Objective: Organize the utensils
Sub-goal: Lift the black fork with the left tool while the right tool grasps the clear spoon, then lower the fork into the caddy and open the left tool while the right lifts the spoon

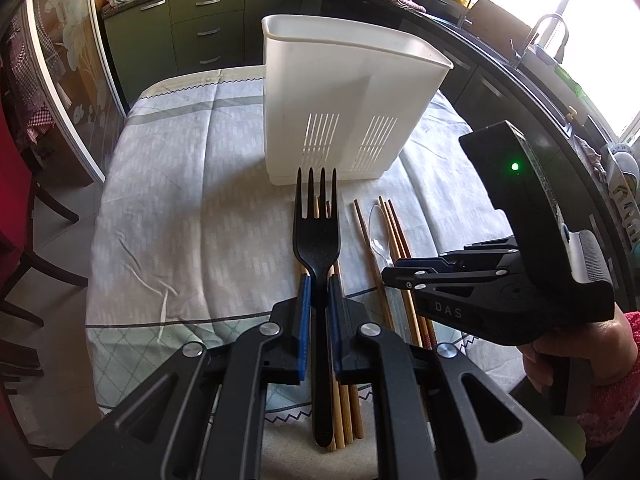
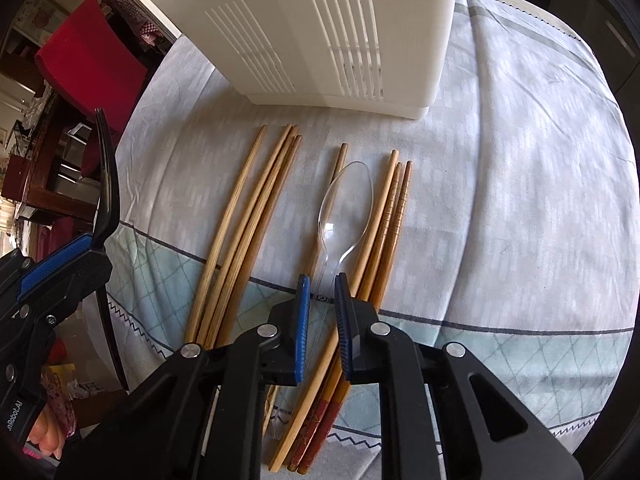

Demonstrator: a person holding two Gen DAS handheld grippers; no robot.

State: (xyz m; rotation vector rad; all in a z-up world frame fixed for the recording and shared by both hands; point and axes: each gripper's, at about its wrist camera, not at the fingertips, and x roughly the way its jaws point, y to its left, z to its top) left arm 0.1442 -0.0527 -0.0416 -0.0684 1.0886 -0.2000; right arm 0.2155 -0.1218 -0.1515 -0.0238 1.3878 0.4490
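Note:
My left gripper point(image 1: 319, 280) is shut on a black plastic fork point(image 1: 318, 236), tines pointing at the white slotted utensil holder point(image 1: 340, 92); the fork is lifted above the table. It also shows at the left of the right wrist view point(image 2: 106, 184). My right gripper point(image 2: 322, 280) sits low over a clear plastic spoon point(image 2: 344, 208), its blue pads either side of the spoon's handle with a narrow gap; contact is unclear. Wooden chopsticks lie in two groups, a left group point(image 2: 248, 220) and a right group point(image 2: 384, 224), beside the spoon.
The table wears a pale patterned cloth point(image 1: 180, 184). The utensil holder point(image 2: 320, 28) stands just beyond the chopsticks. Dark green kitchen cabinets point(image 1: 208, 32) stand behind, a sink and faucet point(image 1: 548, 36) to the right, and dark chairs point(image 1: 24, 264) with a red one point(image 2: 92, 64) at the left.

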